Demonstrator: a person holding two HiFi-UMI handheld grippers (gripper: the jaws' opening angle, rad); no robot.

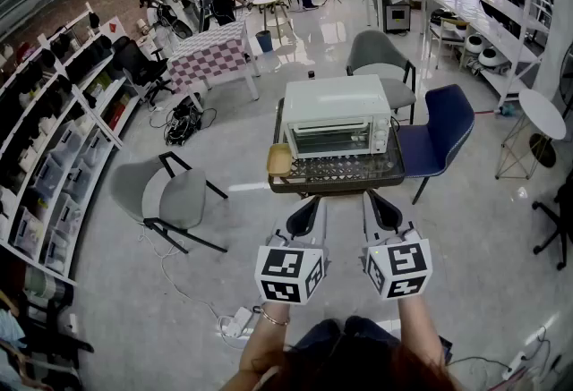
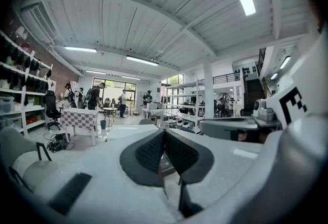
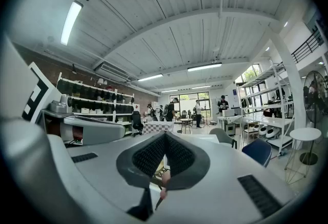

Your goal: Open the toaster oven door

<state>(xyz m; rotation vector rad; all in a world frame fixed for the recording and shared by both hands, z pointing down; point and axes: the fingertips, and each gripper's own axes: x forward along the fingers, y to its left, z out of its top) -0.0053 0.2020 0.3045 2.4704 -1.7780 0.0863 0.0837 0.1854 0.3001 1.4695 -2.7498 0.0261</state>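
Both of your tools are empty and fully closed. The left tool has its two dark pads pressed flat together with nothing between them, and the right tool is the same (each tool's own camera shows the pads meeting along one seam). You hold them side by side and roughly level, a little apart, tips pointing forward. That reads as a start pose rather than a reach.

The toaster oven stands straight ahead of both tools, on a small desk whose near edge lies just beyond your tips. Its door, the glass panel facing you, looks fully shut. The oven's front faces your tools squarely, so a forward reach should meet the door without any turning. The handle is too small to make out here, so I can't say where on the door it runs.

A small yellow dish sits on the desk ahead of the left tool, just off the oven's front corner. It lies close to where the door would swing down, so mind it. The right tool's path to the door looks clearer.

The opening seems not yet begun. I judge that one tool must first spread its pads to take the handle.
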